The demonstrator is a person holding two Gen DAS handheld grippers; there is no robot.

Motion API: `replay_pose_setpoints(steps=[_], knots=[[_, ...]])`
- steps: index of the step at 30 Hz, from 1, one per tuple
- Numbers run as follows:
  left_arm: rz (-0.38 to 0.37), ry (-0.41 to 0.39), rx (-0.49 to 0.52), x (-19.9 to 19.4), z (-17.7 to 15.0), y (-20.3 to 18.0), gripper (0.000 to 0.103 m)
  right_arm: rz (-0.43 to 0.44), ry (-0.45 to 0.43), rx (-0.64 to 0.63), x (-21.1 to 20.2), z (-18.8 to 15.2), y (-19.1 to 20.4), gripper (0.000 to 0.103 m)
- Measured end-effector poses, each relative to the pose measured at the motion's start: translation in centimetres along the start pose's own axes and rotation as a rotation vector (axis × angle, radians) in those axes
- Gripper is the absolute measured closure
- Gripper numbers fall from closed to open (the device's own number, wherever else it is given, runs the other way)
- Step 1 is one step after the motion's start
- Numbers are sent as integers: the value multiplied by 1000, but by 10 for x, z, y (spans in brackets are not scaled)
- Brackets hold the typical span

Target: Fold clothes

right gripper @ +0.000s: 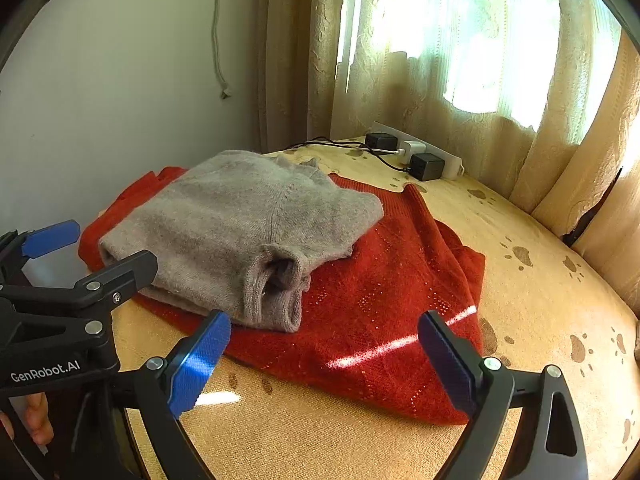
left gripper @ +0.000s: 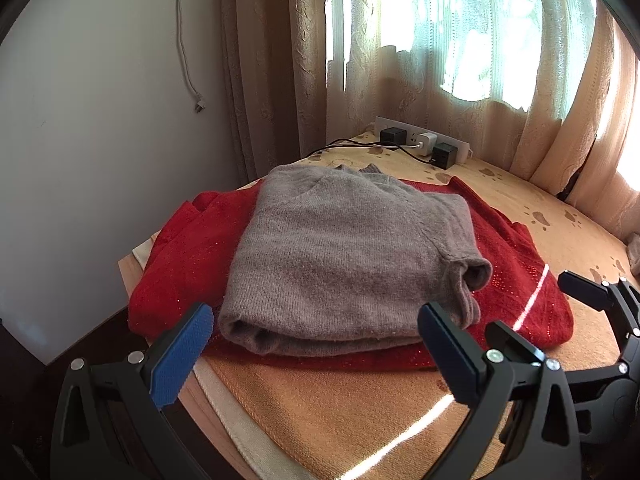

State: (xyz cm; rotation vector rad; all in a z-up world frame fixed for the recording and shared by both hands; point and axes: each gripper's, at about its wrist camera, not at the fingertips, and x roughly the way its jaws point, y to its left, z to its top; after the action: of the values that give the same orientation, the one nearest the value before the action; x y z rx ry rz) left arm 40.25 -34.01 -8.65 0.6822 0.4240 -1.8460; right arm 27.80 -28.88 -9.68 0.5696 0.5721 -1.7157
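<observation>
A gray sweater (left gripper: 344, 256) lies folded on top of a red sweater (right gripper: 384, 312), and both rest on a table with a yellow cloth (right gripper: 532, 300) that has brown paw prints. The left gripper (left gripper: 316, 344) is wide open and holds nothing; it hovers near the front edge of the gray sweater. The right gripper (right gripper: 324, 354) is wide open too, empty, just above the front part of the red sweater. The gray sweater looks soft, fuzzy and light, so it will bend and flop when lifted, and I think it will not slip much. A good place to grab seems to be the thick folded edge at the front, or the sleeve cuff (right gripper: 276, 276) that sticks out at the front right corner. Its collar points away toward the window curtain (left gripper: 460, 80), and its long side runs from the front of the table to the back. The red sweater is spread flat and wider, mostly sideways, under it. A power strip (left gripper: 420, 142) sits at the back.
</observation>
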Motion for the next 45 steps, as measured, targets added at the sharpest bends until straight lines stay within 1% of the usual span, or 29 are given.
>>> replay_pose_setpoints(steps=[1, 4, 6, 7, 9, 12, 16, 20, 23, 28, 45], knots=[[5, 4, -2, 1, -1, 1, 0, -5, 1, -3, 0, 0, 1, 6], [-1, 5, -4, 1, 1, 5, 0, -65, 9, 2, 2, 2, 3, 6], [-7, -8, -2, -1, 6, 9, 0, -141, 12, 41, 2, 6, 4, 6], [-5, -16, 11, -4, 9, 11, 0, -163, 10, 75, 1, 8, 5, 6], [2, -31, 50, -9, 14, 15, 0, -151, 8, 123, 0, 10, 10, 5], [20, -48, 106, -16, 19, 23, 0, -176, -4, 147, -3, 11, 25, 3], [27, -54, 126, -24, 18, 38, 0, -223, -41, 118, -11, 8, 47, 1], [2, -35, 105, -25, 11, 48, 0, -203, -28, 142, -12, 7, 55, 1], [-19, -22, 85, -24, 7, 53, 0, -208, -21, 149, -12, 5, 61, 1], [-24, -18, 82, -22, 2, 54, 0, -206, 1, 147, -10, 1, 66, 1], [-36, -10, 76, -19, 1, 50, 0, -189, 9, 159, -8, -1, 64, 1]])
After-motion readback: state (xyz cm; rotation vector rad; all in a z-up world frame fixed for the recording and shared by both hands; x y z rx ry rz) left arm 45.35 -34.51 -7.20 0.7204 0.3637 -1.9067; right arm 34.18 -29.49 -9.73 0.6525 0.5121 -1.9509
